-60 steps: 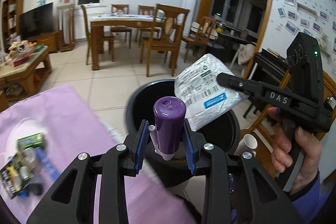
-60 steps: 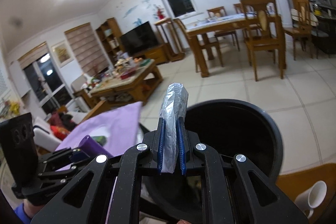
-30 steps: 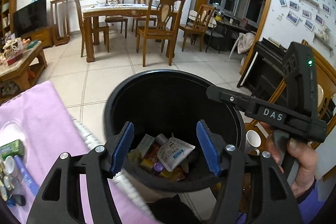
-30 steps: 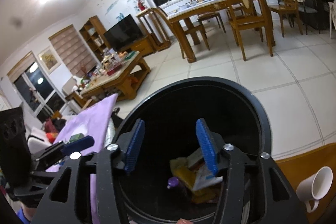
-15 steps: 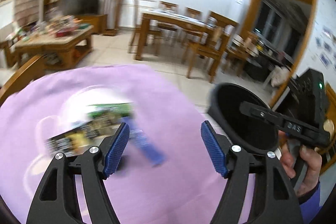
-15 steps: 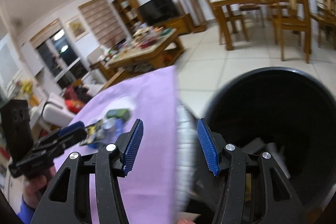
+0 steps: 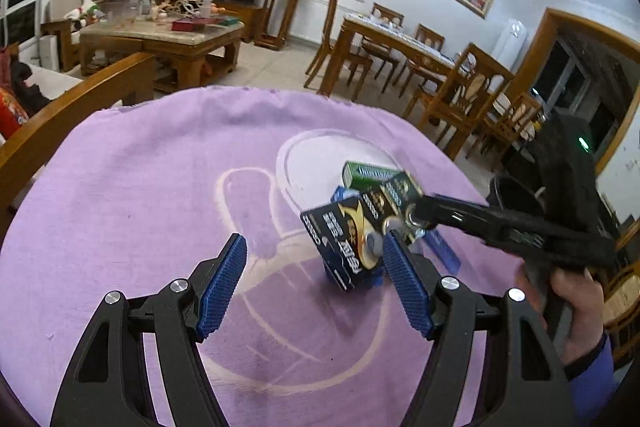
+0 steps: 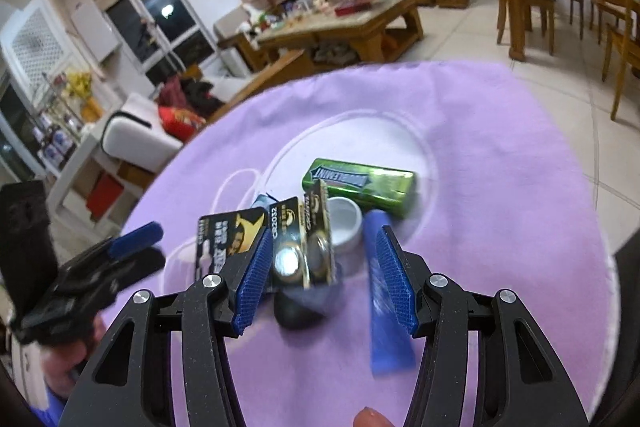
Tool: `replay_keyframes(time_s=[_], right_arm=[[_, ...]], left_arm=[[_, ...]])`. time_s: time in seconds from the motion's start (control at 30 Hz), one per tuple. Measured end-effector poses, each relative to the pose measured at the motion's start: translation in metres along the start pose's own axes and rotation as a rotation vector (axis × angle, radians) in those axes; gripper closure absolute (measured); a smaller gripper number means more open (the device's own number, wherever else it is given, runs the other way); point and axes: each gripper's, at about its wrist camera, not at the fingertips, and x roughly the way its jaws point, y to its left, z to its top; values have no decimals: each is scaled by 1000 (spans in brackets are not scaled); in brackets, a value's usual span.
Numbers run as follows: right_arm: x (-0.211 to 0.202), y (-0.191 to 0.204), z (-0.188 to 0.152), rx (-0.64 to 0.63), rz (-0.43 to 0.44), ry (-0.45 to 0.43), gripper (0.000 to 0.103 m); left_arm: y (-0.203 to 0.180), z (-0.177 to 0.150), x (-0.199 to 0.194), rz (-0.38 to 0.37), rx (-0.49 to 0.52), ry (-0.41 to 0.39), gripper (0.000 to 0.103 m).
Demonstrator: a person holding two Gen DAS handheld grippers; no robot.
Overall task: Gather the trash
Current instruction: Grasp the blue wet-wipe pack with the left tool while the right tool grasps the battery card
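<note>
Your left gripper (image 7: 314, 283) hangs over the purple cloth (image 7: 152, 187) on the tabletop with its fingers (image 7: 222, 283) spread and nothing between them; the nearest black battery card (image 7: 340, 243) stands tilted just ahead of the right-hand finger, close to its tip but not pressed by it. Your right gripper (image 8: 320, 273) is above the same little heap of trash, its fingers (image 8: 394, 277) closing, and the pads are not yet pressing on anything. Between those fingers, seen from the right wrist, stand the coin-cell battery cards (image 8: 302, 247), upright and overlapping, with the left-hand pad just beside the card edge; whether it touches I cannot tell. A dark rounded object (image 8: 298, 311) lies low between the fingers, too blurred to name. Just inside the right-hand finger lies the blue tube (image 8: 384, 303), pointing away from you. Beyond the fingertips sits a small white cap (image 8: 344, 223), and past that the green gum pack (image 8: 360, 185) lies flat on the cloth. In the left wrist view your right hand (image 7: 576, 311) holds its gripper out to the right of the left fingers, tips reaching to the cards, and the rim of the black bin (image 7: 512, 193) shows behind it, well off to the right.
</note>
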Motion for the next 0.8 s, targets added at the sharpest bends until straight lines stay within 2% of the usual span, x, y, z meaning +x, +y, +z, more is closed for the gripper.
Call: replay_keyframes(time_s=[0.03, 0.1, 0.17, 0.27, 0.3, 0.33, 0.47, 0.5, 0.57, 0.63, 0.73, 0.8], right_arm=[[8, 3, 2, -7, 1, 15, 69], [15, 9, 1, -30, -13, 24, 92], [14, 11, -1, -38, -11, 12, 97], [-5, 14, -1, -39, 11, -63, 98], [-5, 14, -1, -39, 11, -63, 98], [-29, 10, 1, -21, 16, -135, 98], [-74, -3, -1, 9, -40, -272, 98], [-74, -3, -1, 9, -40, -272, 98], [-98, -17, -3, 32, -68, -329, 98], [-104, -21, -3, 37, -72, -336, 98], [-119, -34, -11, 52, -86, -347, 98], [-127, -43, -17, 64, -92, -348, 98]], left_arm=[[0, -2, 1, -4, 10, 7, 33], [0, -8, 4, -15, 33, 24, 33], [-3, -9, 12, -19, 53, 43, 33], [-8, -15, 19, -15, 75, 65, 32], [-11, -16, 21, -11, 85, 73, 32], [-14, -16, 22, -9, 92, 78, 33], [-30, -12, 32, 29, 158, 94, 33], [-34, -11, 35, 41, 171, 97, 33], [-40, -7, 46, 68, 194, 117, 33], [-45, -5, 59, 76, 206, 146, 33], [-49, -2, 71, 100, 215, 147, 35], [-50, 0, 77, 115, 214, 144, 49]])
